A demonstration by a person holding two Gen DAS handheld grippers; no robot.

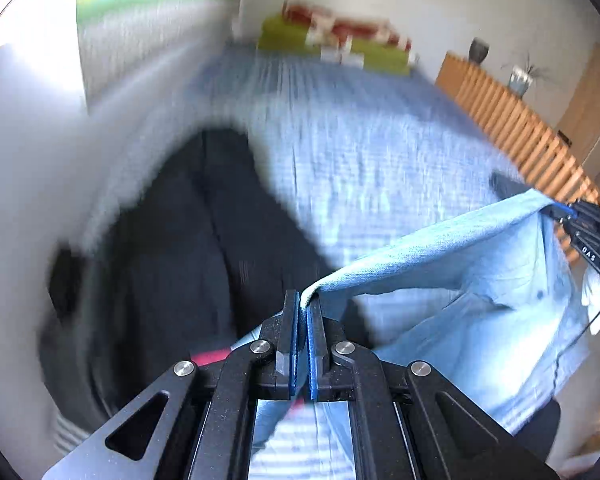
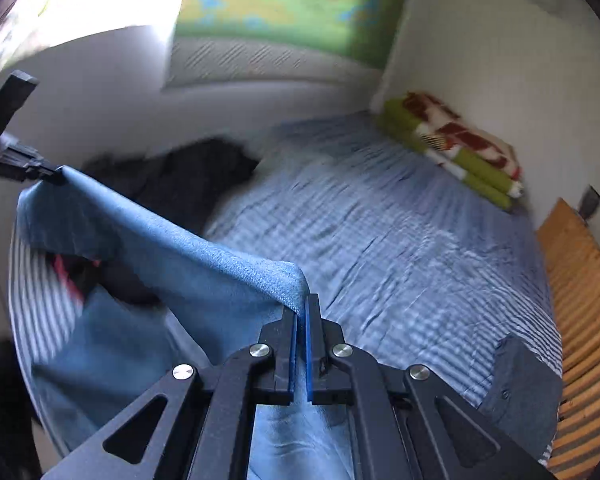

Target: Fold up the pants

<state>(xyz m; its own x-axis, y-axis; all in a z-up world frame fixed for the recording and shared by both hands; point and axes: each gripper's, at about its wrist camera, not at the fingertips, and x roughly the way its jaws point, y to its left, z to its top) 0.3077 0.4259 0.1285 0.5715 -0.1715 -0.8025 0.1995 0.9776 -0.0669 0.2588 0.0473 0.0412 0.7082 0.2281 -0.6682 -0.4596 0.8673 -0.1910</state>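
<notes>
You've got the light blue pants (image 1: 460,264) up off the bed (image 1: 360,128), strung between both tools: your left gripper (image 1: 303,308) has its jaws pinched nearly together on one end of the top edge at lower centre of the left view, and your right gripper (image 2: 302,312) is clamped the same way on the other end, lower centre of its own view. That edge runs taut across to the far tool at the right margin of the left frame, while the rest of the cloth sags below. Watch the grips, both look like thin bites near the blue pads (image 1: 312,344), so a sharp tug or pulling the tools apart could likely slip a corner free. The background is smeared, so placement is hard to judge. A dark garment (image 1: 204,216) lies on the striped cover at centre left; lay the pants down there and they'd probably overlap and bunch. The folded blanket (image 2: 456,148) at upper right sits well apart.
</notes>
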